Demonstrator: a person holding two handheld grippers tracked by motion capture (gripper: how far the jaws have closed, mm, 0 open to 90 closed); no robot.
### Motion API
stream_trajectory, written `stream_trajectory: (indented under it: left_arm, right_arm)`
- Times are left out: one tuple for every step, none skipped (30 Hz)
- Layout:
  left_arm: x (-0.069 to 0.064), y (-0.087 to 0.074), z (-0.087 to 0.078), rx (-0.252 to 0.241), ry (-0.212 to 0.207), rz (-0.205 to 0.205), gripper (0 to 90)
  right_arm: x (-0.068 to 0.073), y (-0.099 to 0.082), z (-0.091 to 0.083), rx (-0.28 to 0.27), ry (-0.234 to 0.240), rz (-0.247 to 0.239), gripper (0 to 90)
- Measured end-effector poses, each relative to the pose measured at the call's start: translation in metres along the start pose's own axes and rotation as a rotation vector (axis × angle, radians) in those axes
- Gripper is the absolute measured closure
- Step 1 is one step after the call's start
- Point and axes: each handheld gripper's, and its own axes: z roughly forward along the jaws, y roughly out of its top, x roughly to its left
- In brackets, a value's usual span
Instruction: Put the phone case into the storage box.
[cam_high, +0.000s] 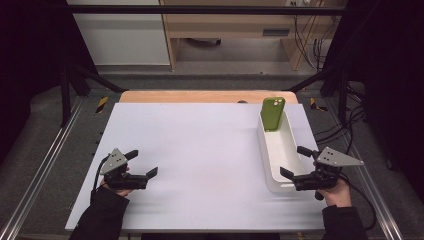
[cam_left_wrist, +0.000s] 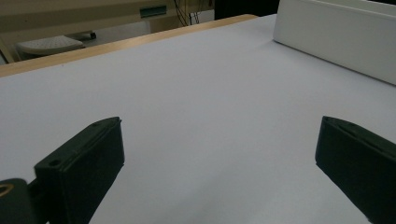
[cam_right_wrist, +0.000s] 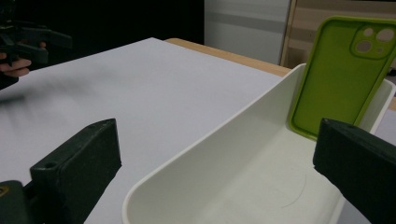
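A long white bin lies on the right of the white table; its side wall shows in the left gripper view. A green phone case leans upright against the bin's far end, camera cut-outs at the top. My right gripper is open at the bin's near end, one jaw on either side of the rim. My left gripper is open over bare table at the near left, holding nothing.
A wooden strip runs along the table's far edge. Metal frame rails flank the table, with cables on the floor at the right. Cabinets stand beyond. The left hand and its gripper appear far off in the right gripper view.
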Motion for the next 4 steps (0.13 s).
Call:
stream_trajectory:
  left_arm:
    - [-0.0001,-0.0001,0.0001,0.001,-0.001,0.002,0.9]
    - [-0.0002,-0.0001,0.0001,0.001,-0.003,0.003,0.9]
    - [-0.0003,0.0,0.0002,0.001,-0.003,0.005,0.9]
    - [-0.0003,0.0,0.0002,0.001,-0.003,0.005,0.9]
  right_arm:
    - [0.0002,-0.0012,-0.0011,-0.004,0.0,0.004,1.6]
    - [0.0001,-0.0023,-0.0022,-0.002,-0.004,0.004,1.6]
    - [-0.0001,-0.0033,-0.003,-0.002,-0.006,0.004,1.5]
    - [-0.0001,-0.0033,-0.003,-0.002,-0.006,0.004,1.5]
